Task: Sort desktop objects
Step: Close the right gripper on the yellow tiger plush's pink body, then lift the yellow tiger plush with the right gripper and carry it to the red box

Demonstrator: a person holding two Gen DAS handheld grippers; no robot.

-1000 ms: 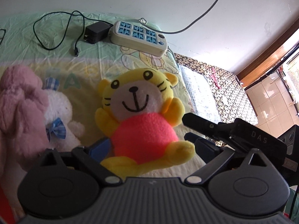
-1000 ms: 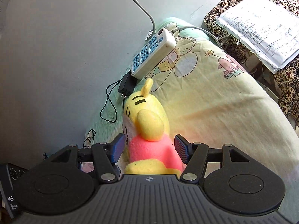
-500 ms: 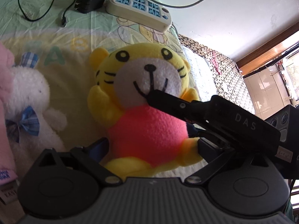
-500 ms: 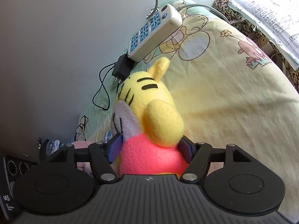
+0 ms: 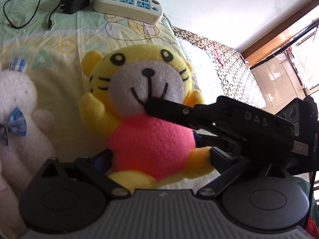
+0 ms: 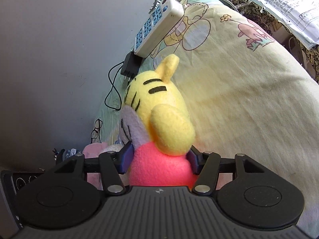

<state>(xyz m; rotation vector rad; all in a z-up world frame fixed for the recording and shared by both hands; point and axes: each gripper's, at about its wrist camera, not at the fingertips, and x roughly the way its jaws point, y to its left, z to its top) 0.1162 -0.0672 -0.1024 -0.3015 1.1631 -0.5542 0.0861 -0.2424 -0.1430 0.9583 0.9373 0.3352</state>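
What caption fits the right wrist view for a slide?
Right gripper closing around the pink body of a yellow tiger plush on a cartoon bedsheet.

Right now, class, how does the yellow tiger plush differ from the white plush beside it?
The yellow tiger plush has a yellow head and pink body; the white plush is all white with a blue checked bow. The tiger sits between the claws; the white plush lies apart from them. Both are soft toys on the cartoon sheet.

Black gripper (image 6: 159, 159), blue pads (image 6: 126, 158), silver screws.
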